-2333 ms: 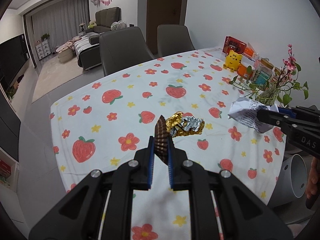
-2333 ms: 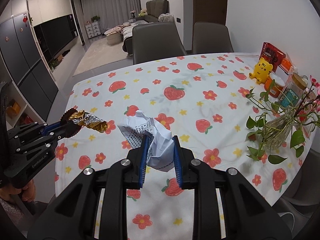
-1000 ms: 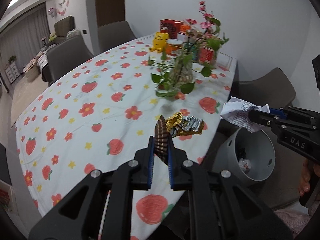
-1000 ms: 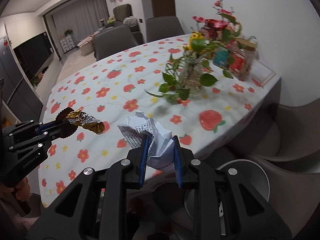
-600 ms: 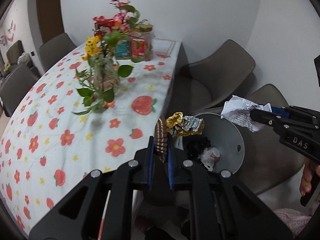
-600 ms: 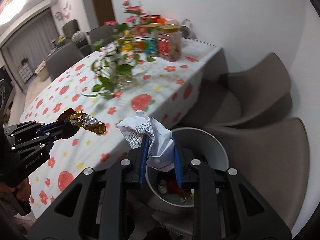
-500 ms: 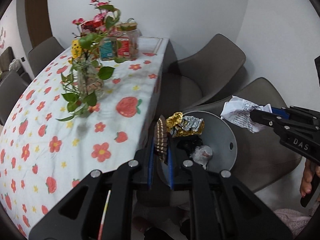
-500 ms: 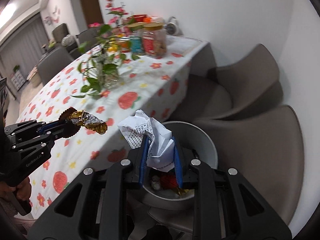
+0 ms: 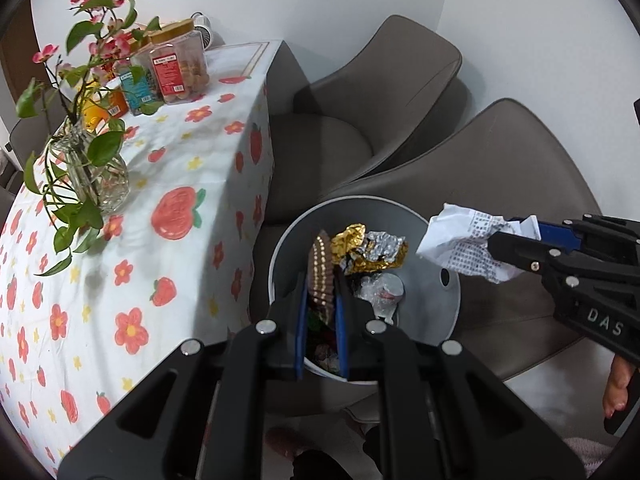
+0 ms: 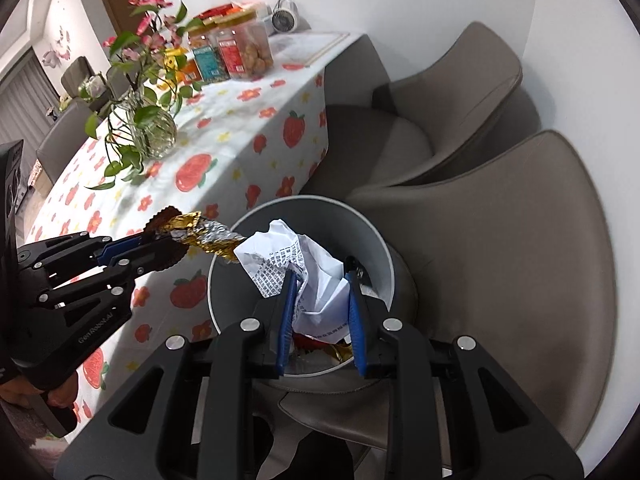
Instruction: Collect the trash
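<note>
Two grey upholstered chairs [image 9: 400, 92] stand against a plain white wall, drawn up to the end of a dining table [image 9: 168, 184] under a white cloth printed with strawberries and red flowers. On that cloth sit a glass vase of pink blossoms and green vine [image 9: 94, 168], a row of clear snack jars [image 9: 176, 68] and a small white desk fan [image 10: 285, 16]; off beyond the table the room runs back to more grey chairs and a curtained end.

On the floor, tucked between the table's end and the nearer chair, is a round grey waste bin [image 9: 448, 248], open-topped, with crumpled wrappers already lying in it.

Over the bin's mouth the left gripper [image 9: 322, 300] has its blue pads narrowed onto a brown fluted paper cup that carries a gold and silver foil wrapper [image 9: 370, 248]. Seen from the right wrist, the wrapper [image 10: 204, 236] is a long crumpled strip; its long axis runs out from the fingertips, with the free end pointing toward the bin and the other piece of rubbish.

Beside it, the right gripper [image 10: 320, 292] pinches a crumpled printed paper ball [image 10: 300, 276] between its pads, jaws only narrowly apart and pressing the paper, which bulges forward and upward out of them above the bin's open mouth. Both pieces hang clear of the bin's contents.
</note>
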`<action>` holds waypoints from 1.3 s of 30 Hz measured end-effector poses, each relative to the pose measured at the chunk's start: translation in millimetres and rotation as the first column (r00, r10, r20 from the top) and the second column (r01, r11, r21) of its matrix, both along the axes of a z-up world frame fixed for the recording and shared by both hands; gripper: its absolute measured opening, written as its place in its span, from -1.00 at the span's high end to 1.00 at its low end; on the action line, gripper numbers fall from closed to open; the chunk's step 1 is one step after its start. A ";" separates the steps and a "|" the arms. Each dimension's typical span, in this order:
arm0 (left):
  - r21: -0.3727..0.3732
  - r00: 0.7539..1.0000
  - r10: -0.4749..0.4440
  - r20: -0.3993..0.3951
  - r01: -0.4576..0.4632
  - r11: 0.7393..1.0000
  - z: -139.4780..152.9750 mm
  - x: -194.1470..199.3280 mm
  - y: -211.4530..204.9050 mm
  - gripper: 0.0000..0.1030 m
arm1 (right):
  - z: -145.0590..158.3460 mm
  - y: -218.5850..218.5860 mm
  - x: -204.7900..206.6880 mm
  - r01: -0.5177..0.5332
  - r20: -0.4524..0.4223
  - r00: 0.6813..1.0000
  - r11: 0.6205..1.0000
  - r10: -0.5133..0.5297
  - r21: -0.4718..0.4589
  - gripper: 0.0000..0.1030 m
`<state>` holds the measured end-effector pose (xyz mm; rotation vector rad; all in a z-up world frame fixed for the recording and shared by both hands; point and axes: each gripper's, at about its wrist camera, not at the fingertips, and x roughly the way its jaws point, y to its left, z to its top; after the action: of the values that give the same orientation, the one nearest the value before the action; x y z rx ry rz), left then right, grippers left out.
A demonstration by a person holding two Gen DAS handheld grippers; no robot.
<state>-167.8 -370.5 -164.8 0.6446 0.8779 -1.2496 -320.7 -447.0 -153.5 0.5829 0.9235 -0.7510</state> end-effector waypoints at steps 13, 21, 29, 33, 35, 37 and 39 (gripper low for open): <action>0.034 0.999 0.012 -0.032 -0.011 0.999 -14.9 2.0 -17.7 0.09 | -11.2 -12.6 0.7 0.015 -0.027 1.000 1.000 -0.015 0.024 0.11; 0.011 0.998 0.054 -0.029 -0.053 0.999 -1.1 13.2 -1.0 0.08 | 1.3 -5.2 7.9 -0.011 -0.010 1.000 1.000 0.011 -0.005 0.11; -0.019 0.987 0.164 -0.005 -0.164 0.986 16.5 39.1 39.0 -0.21 | 22.7 19.3 50.5 -0.132 -0.003 0.991 0.989 0.132 -0.060 -0.04; -0.033 0.966 0.258 0.001 -0.258 0.966 27.1 60.1 68.0 -0.29 | 33.9 37.2 82.4 -0.217 0.003 0.976 0.972 0.218 -0.088 -0.13; -0.038 0.950 0.313 0.005 -0.313 0.949 32.8 72.7 85.8 -0.31 | 39.9 47.9 99.7 -0.265 0.011 0.963 0.959 0.268 -0.101 -0.16; -0.041 0.928 0.371 0.014 -0.371 0.928 39.1 85.1 104.2 -0.34 | 46.1 59.9 117.3 -0.316 0.017 0.947 0.942 0.320 -0.113 -0.19; -0.041 0.903 0.429 0.024 -0.428 0.903 45.2 97.1 124.1 -0.36 | 52.3 73.9 135.5 -0.368 0.026 0.927 0.922 0.373 -0.123 -0.21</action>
<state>-70.7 -246.4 -119.6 0.4109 0.9105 -0.8513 -185.2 -373.1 -101.1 0.3074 0.9044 -0.4419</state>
